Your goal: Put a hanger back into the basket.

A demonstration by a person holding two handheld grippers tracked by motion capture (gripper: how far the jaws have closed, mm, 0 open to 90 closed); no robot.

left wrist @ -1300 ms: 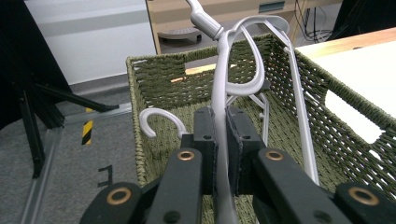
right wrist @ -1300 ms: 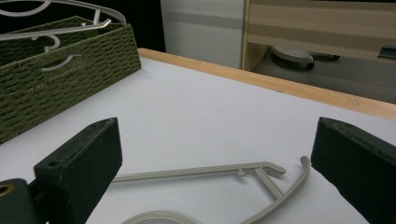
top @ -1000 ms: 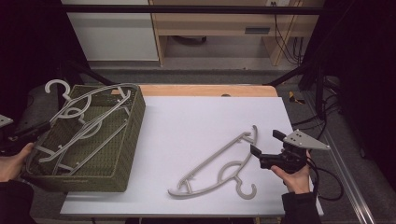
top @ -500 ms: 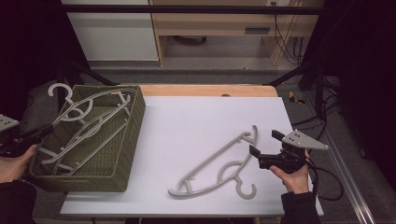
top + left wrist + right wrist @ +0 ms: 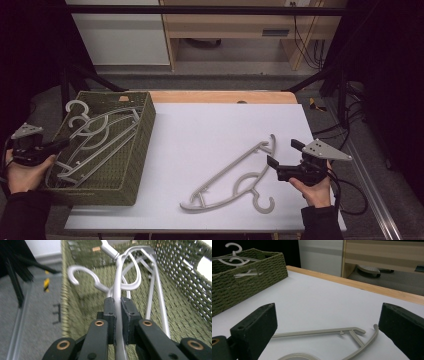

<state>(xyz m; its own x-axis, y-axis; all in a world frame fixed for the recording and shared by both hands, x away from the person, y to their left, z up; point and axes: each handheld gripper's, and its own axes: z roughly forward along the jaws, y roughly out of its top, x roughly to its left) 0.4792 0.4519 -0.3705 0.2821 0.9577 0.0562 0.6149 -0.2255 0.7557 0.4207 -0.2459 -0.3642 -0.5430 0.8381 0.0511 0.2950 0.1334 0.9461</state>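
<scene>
Grey hanger (image 5: 117, 297) pinched tight in left gripper (image 5: 118, 315) over basket (image 5: 131, 150); right gripper (image 5: 281, 160) fingers wide, empty.

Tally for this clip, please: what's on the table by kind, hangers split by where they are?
Hangers in the basket: 2, one clamped in the left claw, another beside it
Hangers lying on the table: 1
Woven green baskets: 1
Total: 4 things

- There are no words, numbers, labels or signs to read anywhere here.
</scene>
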